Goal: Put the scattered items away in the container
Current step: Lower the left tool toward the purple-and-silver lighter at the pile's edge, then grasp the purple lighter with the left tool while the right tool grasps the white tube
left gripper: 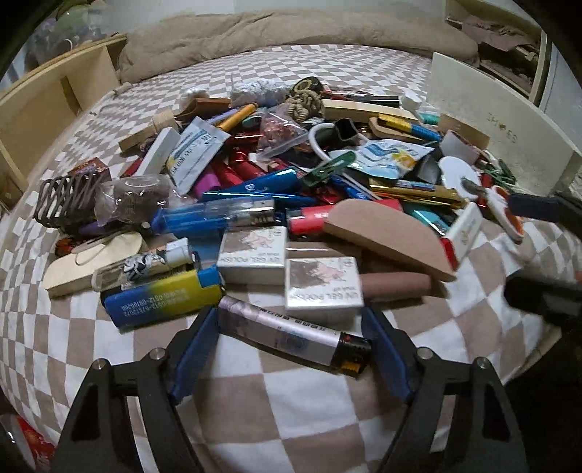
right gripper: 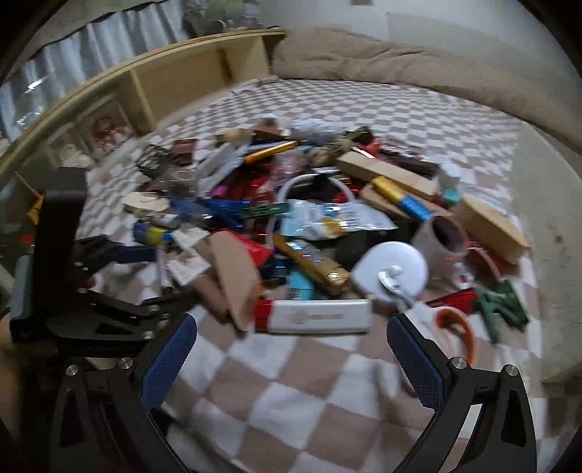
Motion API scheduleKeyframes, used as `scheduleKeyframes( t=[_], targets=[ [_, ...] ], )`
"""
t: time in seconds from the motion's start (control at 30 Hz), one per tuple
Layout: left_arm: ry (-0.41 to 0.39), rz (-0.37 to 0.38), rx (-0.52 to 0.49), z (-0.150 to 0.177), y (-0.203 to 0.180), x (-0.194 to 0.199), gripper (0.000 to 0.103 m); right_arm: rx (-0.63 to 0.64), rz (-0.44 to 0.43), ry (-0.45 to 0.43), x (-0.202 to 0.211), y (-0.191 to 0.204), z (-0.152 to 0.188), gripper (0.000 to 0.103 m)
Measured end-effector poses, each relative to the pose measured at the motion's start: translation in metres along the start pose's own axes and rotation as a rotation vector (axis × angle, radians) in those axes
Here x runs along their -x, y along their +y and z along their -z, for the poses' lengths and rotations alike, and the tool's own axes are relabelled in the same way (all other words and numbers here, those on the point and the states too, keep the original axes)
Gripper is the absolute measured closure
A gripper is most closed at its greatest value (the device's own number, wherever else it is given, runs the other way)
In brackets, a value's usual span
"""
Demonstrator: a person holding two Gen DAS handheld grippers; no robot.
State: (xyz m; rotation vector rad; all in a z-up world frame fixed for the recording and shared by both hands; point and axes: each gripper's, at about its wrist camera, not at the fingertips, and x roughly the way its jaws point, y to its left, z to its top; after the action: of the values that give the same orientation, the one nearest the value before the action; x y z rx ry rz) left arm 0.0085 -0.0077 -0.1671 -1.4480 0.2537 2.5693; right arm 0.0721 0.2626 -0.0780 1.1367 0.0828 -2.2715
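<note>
Silver lighter (left gripper: 291, 333) | between left gripper (left gripper: 291, 349) jaws, grip unclear | right gripper (right gripper: 291, 349) jaws spread, empty

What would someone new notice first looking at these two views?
A big jumbled heap of small items piled mid-bed on the checkered blanket. Nearest the left gripper, a silver lighter lies between its open blue pads. Ahead of the open right gripper lies a white and red lighter.

Home bedroom: checkered blanket (left gripper: 291, 418) underfoot, beige bedding roll (left gripper: 291, 32) at 12 o'clock, wooden shelf (right gripper: 174, 72) at 10 (household clutter).
</note>
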Motion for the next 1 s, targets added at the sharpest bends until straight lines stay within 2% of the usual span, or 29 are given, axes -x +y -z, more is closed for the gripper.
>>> scheduleKeyframes(
  t=[0.17, 0.4, 0.63, 0.77, 0.93, 1.0],
  targets=[
    [0.015, -0.017, -0.009, 0.007, 0.001, 0.006, 0.022, 0.004, 0.029, 0.026, -0.014, 0.001, 0.002, 0.0],
    [0.043, -0.071, 0.082, 0.008, 0.024, 0.006, 0.022, 0.0, 0.118, 0.07, -0.032, -0.014, 0.01, 0.0],
    [0.055, -0.1, 0.153, 0.008, 0.035, 0.004, 0.022, -0.051, 0.139, 0.062, -0.033, -0.021, 0.007, 0.0],
    [0.055, -0.103, 0.143, 0.007, 0.035, 0.004, 0.009, -0.05, 0.167, 0.07, -0.041, -0.011, 0.006, 0.0],
    [0.056, -0.075, 0.159, 0.007, 0.044, 0.008, 0.009, -0.025, 0.223, 0.063, -0.048, -0.004, 0.005, 0.0],
    [0.052, -0.08, 0.146, 0.006, 0.044, 0.01, 0.009, -0.017, 0.23, 0.051, -0.048, -0.004, 0.006, 0.006]
  ],
)
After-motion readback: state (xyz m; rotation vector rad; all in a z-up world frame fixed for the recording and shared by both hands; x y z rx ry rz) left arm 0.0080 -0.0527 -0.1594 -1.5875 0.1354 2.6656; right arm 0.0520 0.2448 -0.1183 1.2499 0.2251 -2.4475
